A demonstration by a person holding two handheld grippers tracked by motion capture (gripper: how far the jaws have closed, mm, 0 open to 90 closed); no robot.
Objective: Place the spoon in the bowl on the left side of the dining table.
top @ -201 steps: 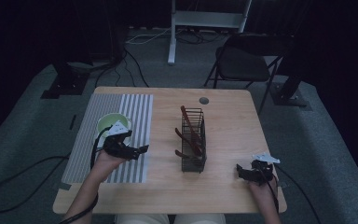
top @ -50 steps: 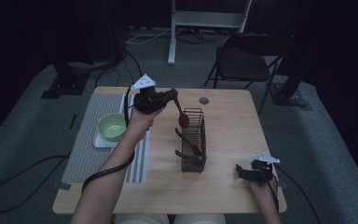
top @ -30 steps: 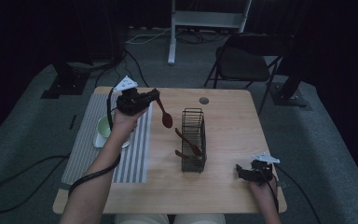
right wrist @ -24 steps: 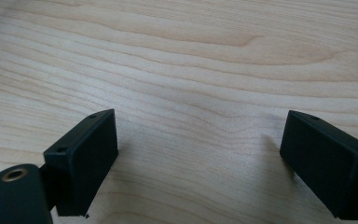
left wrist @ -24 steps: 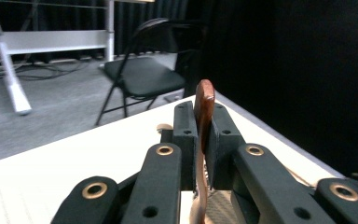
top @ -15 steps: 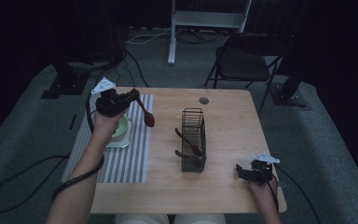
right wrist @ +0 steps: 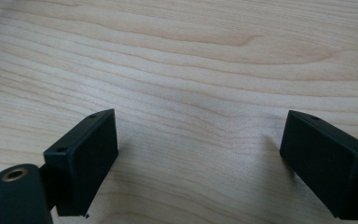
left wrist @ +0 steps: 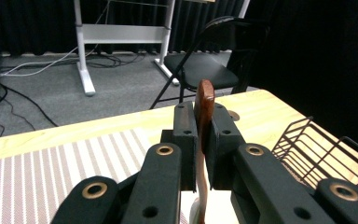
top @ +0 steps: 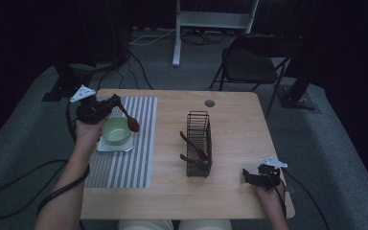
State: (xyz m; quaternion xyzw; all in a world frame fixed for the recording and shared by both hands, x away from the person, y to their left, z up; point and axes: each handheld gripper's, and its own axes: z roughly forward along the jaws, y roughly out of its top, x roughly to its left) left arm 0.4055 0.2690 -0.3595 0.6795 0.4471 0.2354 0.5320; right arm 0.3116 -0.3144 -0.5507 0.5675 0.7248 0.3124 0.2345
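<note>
Pale woodgrain table (top: 230,191), glossy reddish-brown spoon (top: 127,118)

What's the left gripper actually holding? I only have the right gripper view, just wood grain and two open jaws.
Observer: The left gripper is shut on a reddish-brown wooden spoon; in its own view the handle is pinched between the pads.
Operator: Where over the table?
Observer: In the high view it is held over the striped placemat, with the spoon's bowl at the right rim of the green bowl. I cannot tell whether it touches.
Operator: Anything left in a rack?
Observer: Yes, the wire basket at mid-table holds what look like two more dark spoons.
Operator: And my gripper?
Observer: The right gripper sits low at the table's near right corner, apart from the basket.
</note>
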